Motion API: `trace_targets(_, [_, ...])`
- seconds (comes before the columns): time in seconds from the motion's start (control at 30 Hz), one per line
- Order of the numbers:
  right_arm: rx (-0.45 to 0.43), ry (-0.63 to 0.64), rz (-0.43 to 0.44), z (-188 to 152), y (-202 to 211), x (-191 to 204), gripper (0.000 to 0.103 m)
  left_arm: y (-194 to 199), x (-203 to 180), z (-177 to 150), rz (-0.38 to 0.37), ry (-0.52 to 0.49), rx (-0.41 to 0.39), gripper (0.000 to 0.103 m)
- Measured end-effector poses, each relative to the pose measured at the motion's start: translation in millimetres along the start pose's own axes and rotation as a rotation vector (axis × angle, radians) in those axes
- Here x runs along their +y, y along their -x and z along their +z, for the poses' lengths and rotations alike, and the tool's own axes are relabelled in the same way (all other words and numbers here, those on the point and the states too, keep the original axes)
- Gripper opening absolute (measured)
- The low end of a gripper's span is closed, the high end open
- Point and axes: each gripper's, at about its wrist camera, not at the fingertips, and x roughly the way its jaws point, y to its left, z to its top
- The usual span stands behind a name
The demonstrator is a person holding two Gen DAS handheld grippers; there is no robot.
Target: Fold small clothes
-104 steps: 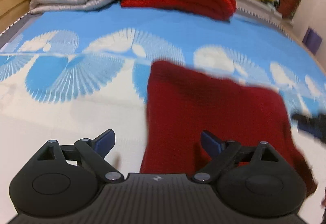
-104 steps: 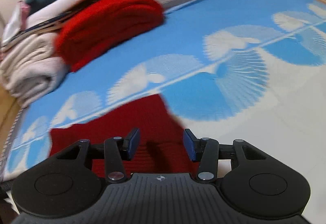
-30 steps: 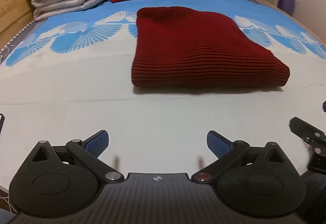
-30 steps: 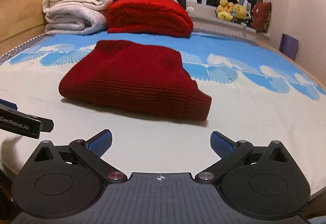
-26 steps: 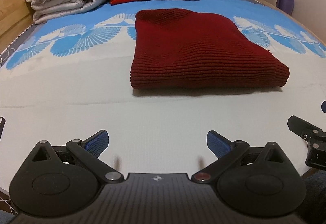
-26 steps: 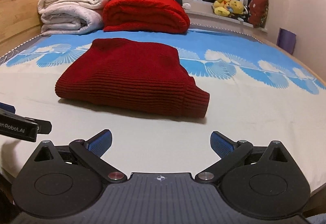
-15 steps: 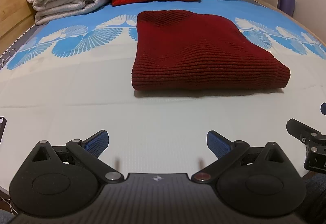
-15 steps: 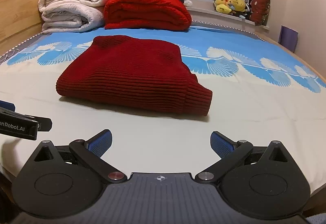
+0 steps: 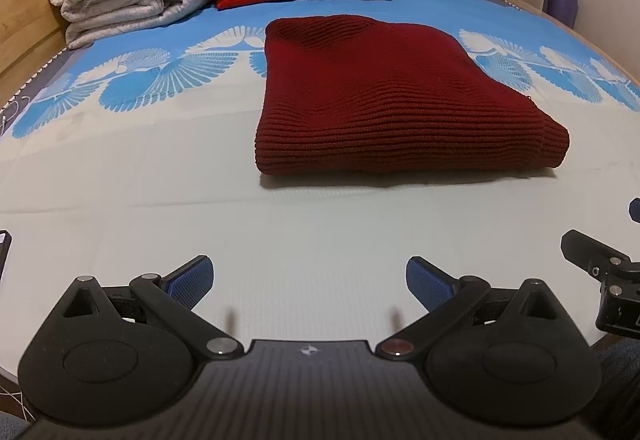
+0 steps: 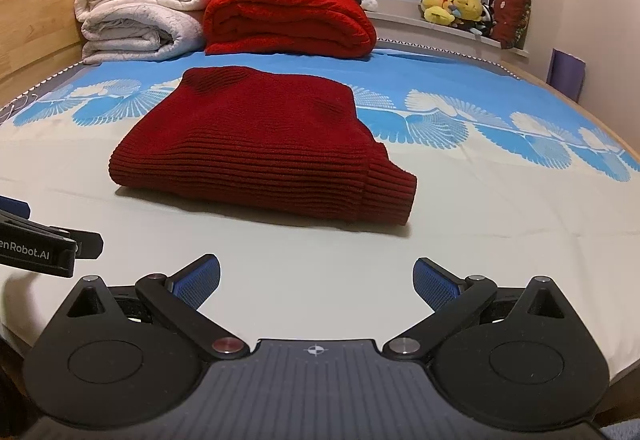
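Observation:
A dark red ribbed knit sweater [image 9: 384,99] lies folded into a flat rectangle on the bed; in the right wrist view [image 10: 256,143] a ribbed cuff end shows at its near right corner. My left gripper [image 9: 310,282] is open and empty, well short of the sweater's near edge. My right gripper [image 10: 316,282] is open and empty, also short of the sweater. Part of the right gripper [image 9: 604,272] shows at the right edge of the left wrist view, and part of the left gripper [image 10: 36,240] at the left edge of the right wrist view.
The bed sheet [image 9: 160,175] is pale near me and blue with white fan patterns farther back. At the head stand folded cream blankets [image 10: 140,19], a bright red folded blanket [image 10: 288,19], a wooden headboard [image 10: 36,27] and plush toys [image 10: 456,7] on the sill.
Over 3.5 s both grippers drew back from the sweater, and the right gripper opened wider. In the last second the views have barely shifted and the sweater lies still.

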Motion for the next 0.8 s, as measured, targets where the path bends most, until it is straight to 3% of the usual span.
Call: trace_targets(0.8, [0.004, 0.002, -0.003, -1.0, -0.3, 0.4, 0.102, -0.9, -2.3, -1.2, 0.011, -0.011, 0.003, 0.103])
